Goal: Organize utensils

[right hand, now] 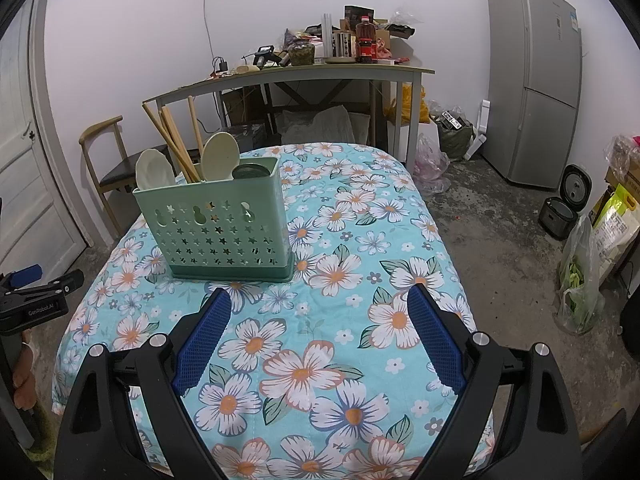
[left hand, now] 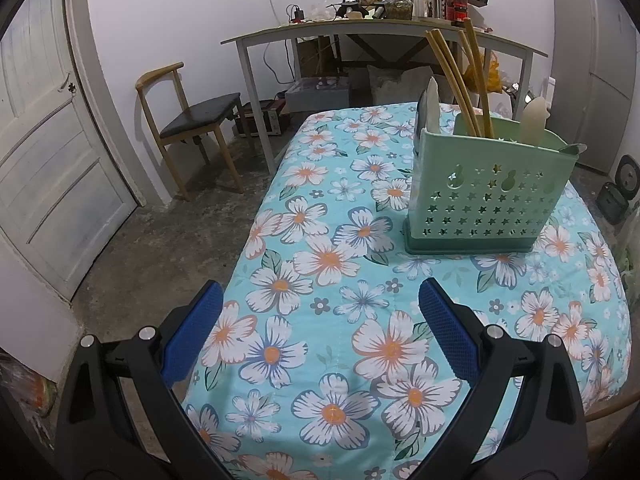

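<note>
Both my left gripper and right gripper gape empty; the light plastic caddy mid-table would tip, so I'd pinch its rim.

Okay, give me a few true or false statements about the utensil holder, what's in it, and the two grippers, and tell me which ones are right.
1. The green utensil holder stands upright on the floral tablecloth. True.
2. The chopsticks lie flat on the cloth. False: they stand leaning inside the holder.
3. Two pale spoons stand in the holder with their bowls up. True.
4. The right gripper is shut on a spoon. False: it is open and holds nothing.
5. The left gripper is open, with only cloth between its fingers. True.
</note>
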### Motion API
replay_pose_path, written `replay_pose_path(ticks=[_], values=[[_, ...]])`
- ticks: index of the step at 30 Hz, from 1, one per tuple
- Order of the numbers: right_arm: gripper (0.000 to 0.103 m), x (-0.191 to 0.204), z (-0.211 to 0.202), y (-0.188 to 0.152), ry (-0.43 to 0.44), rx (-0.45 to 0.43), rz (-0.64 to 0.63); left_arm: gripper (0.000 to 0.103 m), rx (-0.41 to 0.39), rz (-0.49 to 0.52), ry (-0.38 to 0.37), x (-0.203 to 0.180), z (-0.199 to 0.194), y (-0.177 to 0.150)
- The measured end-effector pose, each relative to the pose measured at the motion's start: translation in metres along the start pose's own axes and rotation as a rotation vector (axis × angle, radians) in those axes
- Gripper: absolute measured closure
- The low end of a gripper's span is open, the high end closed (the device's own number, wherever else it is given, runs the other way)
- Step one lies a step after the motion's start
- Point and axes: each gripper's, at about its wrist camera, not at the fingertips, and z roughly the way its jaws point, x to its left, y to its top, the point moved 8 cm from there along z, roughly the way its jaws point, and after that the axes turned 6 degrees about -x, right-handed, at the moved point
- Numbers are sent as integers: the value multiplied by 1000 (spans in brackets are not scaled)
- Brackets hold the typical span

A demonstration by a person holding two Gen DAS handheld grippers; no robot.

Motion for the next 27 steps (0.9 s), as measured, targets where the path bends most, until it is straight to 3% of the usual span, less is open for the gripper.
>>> replay_pose_path(ticks=[27], values=[[16, -1, 0, 0, 0, -1, 2, 8, 2, 13, -10, 4, 1, 1]])
